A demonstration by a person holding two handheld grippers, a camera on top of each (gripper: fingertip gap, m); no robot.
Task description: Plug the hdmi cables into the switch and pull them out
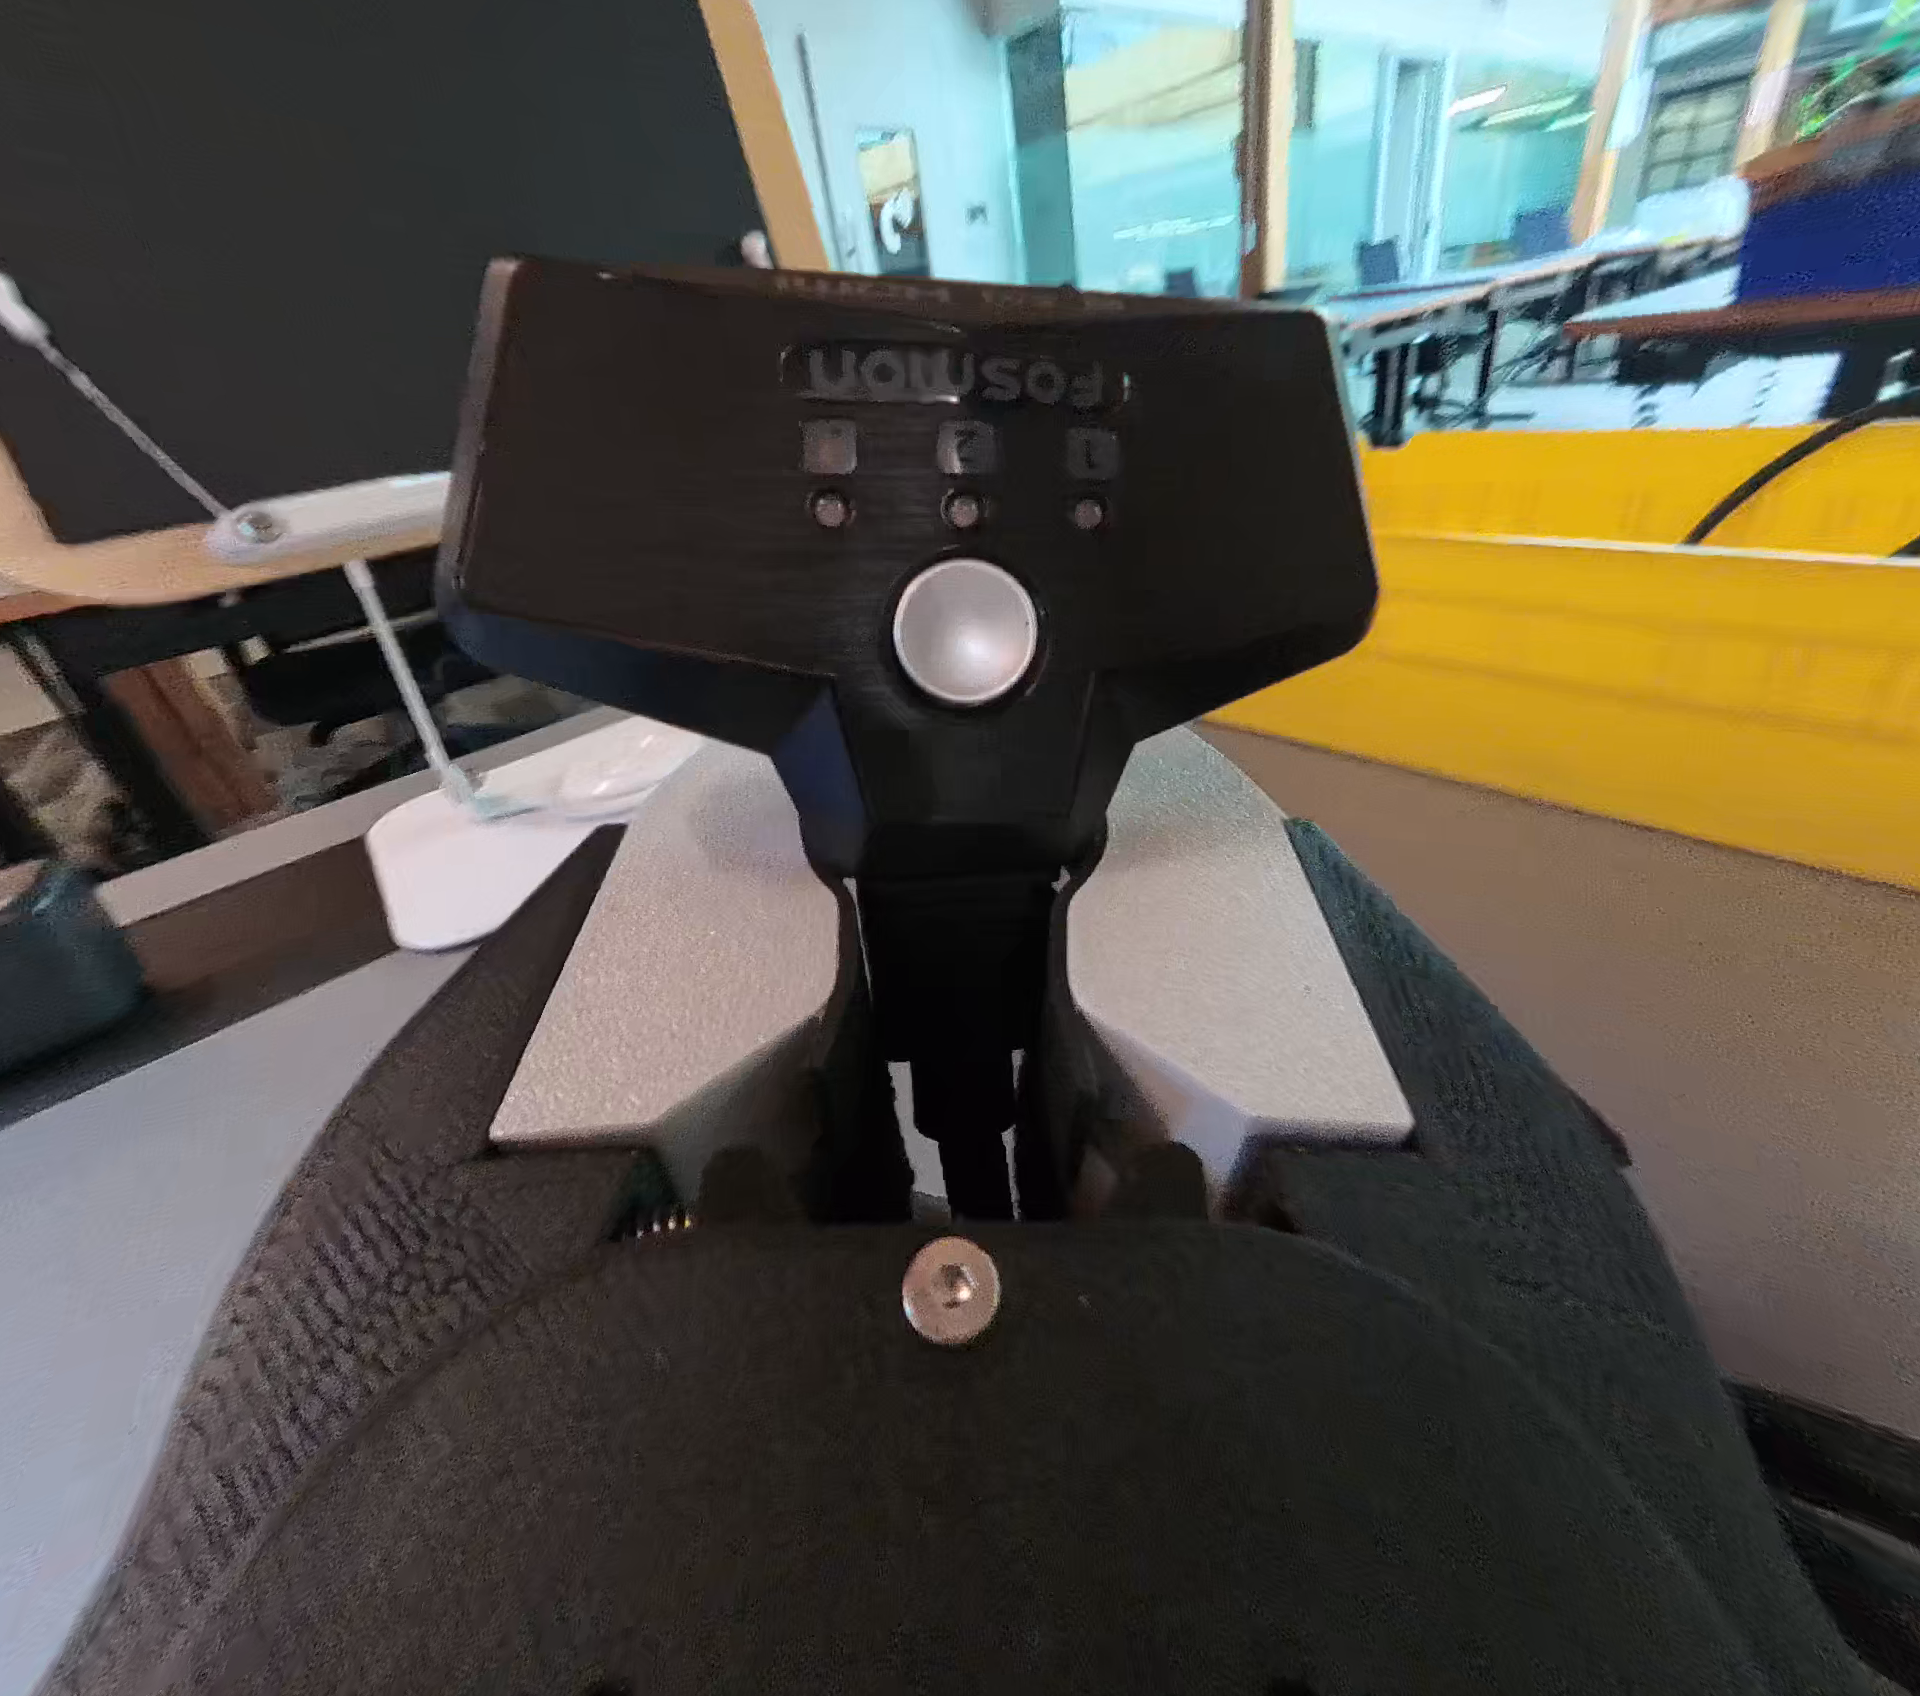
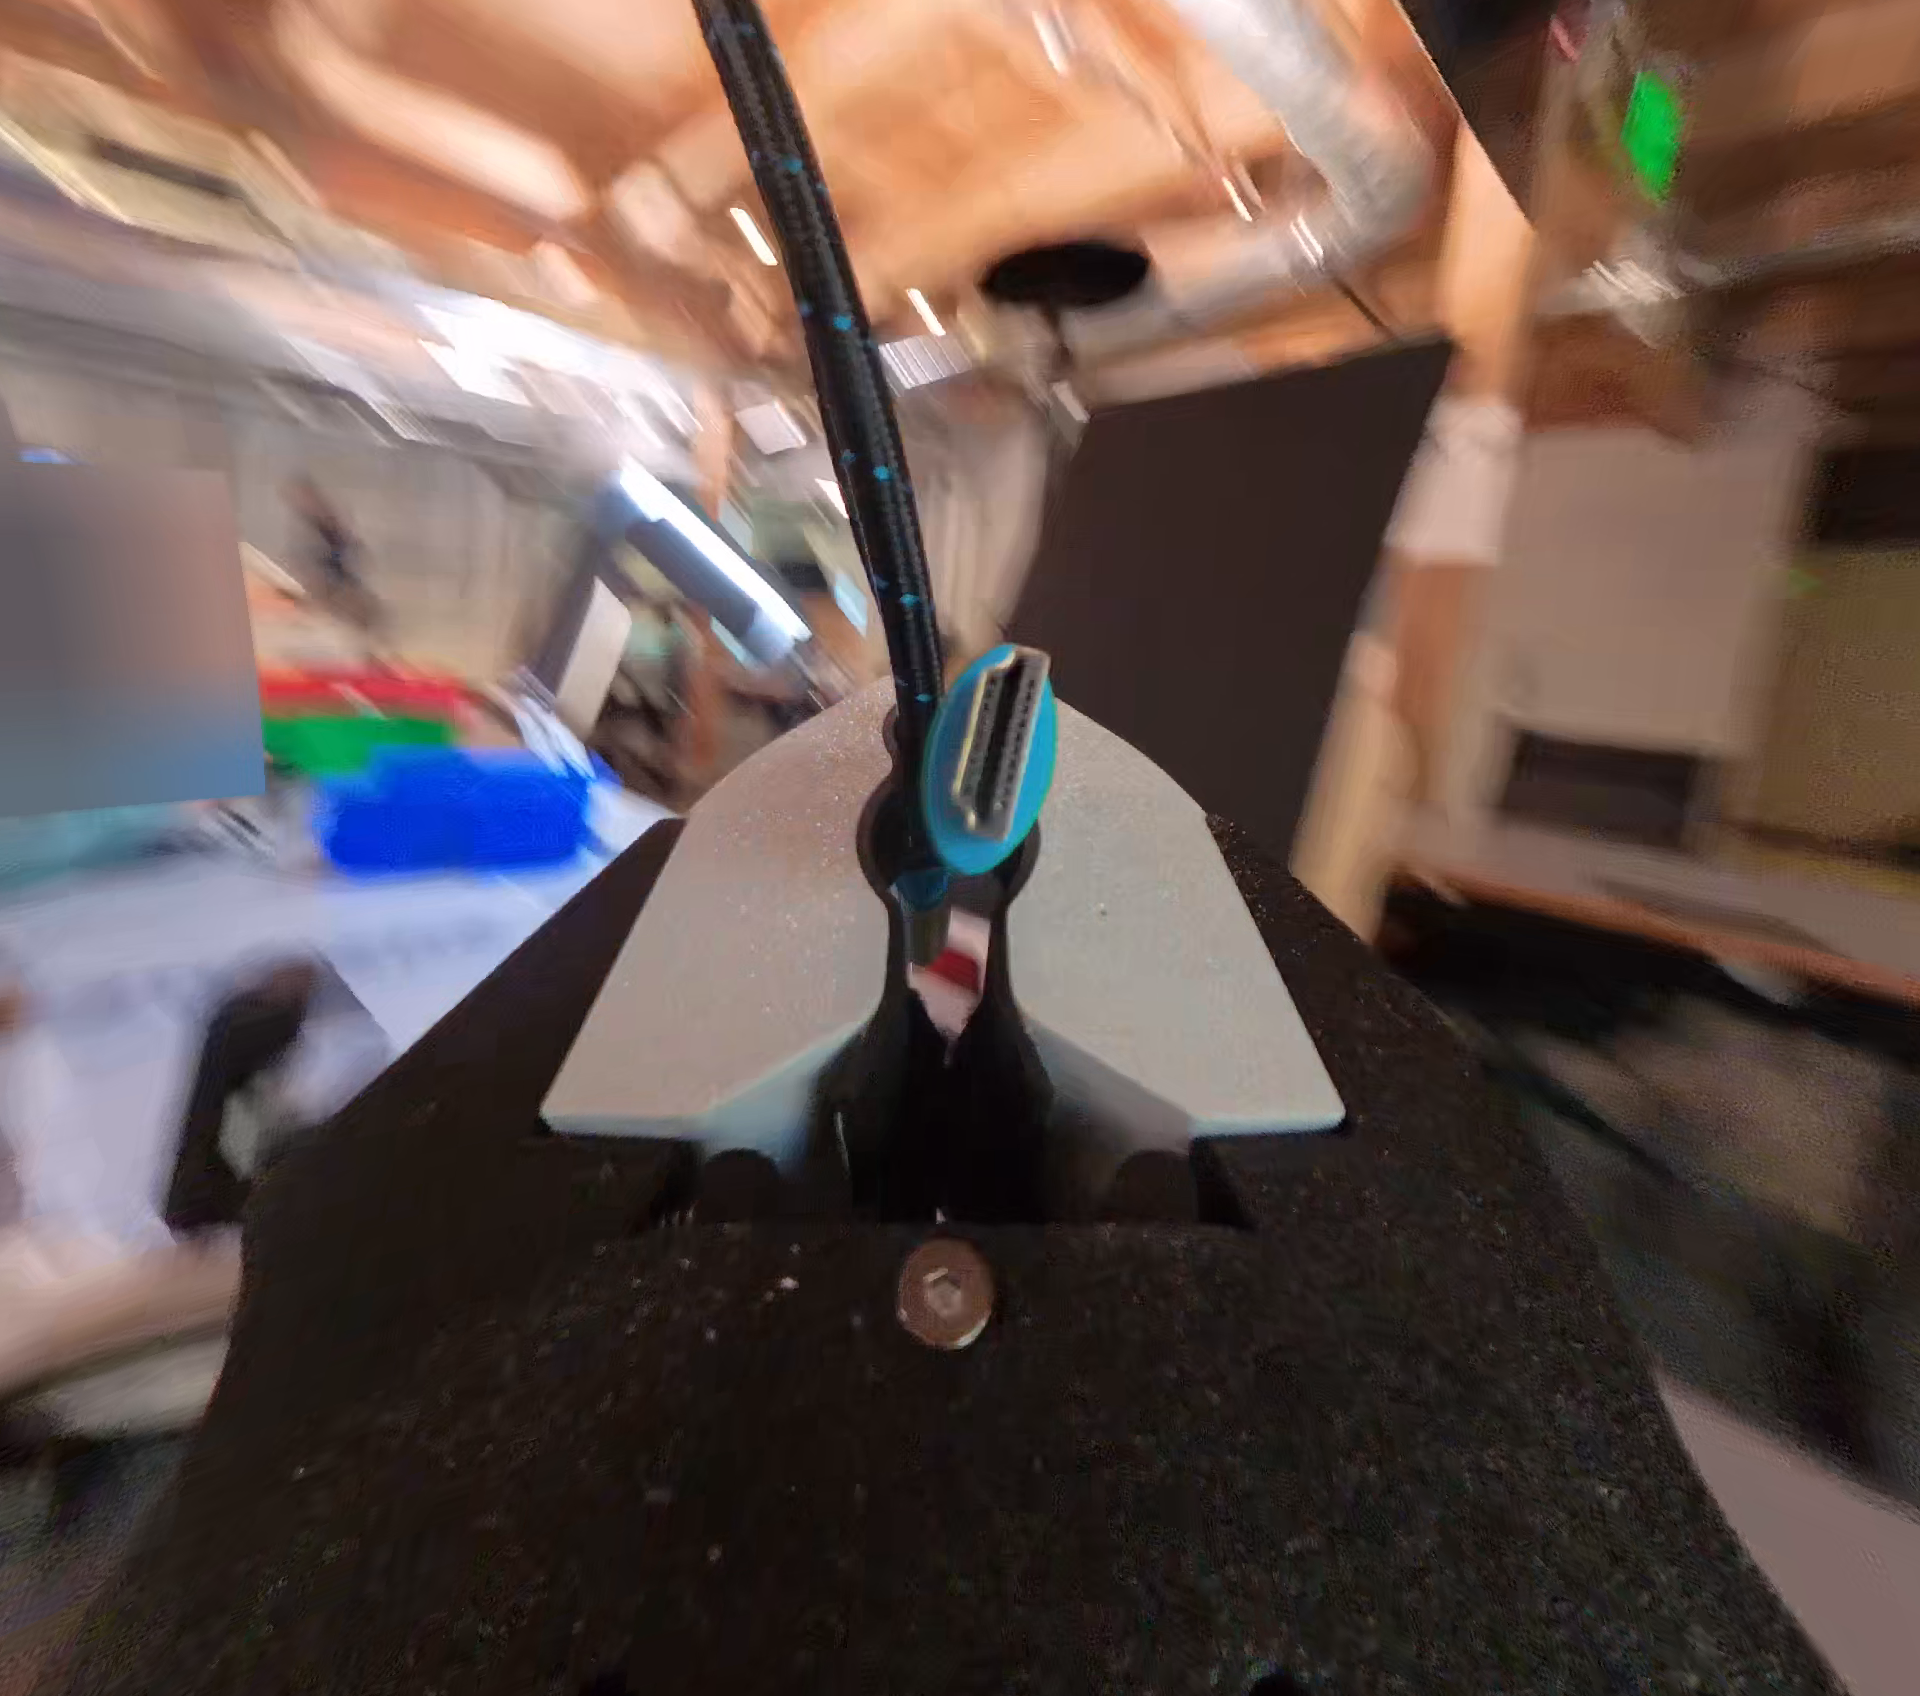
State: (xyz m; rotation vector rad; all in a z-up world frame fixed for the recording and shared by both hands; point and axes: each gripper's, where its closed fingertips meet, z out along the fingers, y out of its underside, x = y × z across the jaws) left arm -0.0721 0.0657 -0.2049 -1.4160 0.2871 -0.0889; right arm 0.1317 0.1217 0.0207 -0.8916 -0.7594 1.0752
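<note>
- Behind a grey worktop (image 1: 1558,971) and a yellow bin (image 1: 1621,638), an open workshop blurs.
- Left gripper (image 1: 961,950) clamps the narrow stem of the switch (image 1: 914,493), a black brushed-metal box held aloft, silver button facing the camera.
- Right gripper (image 2: 951,825) pinches the braided hdmi cable (image 2: 831,316) at its blue-collared plug (image 2: 992,758), metal mouth toward the camera (neither view shows the other gripper, so alignment cannot be judged).
</note>
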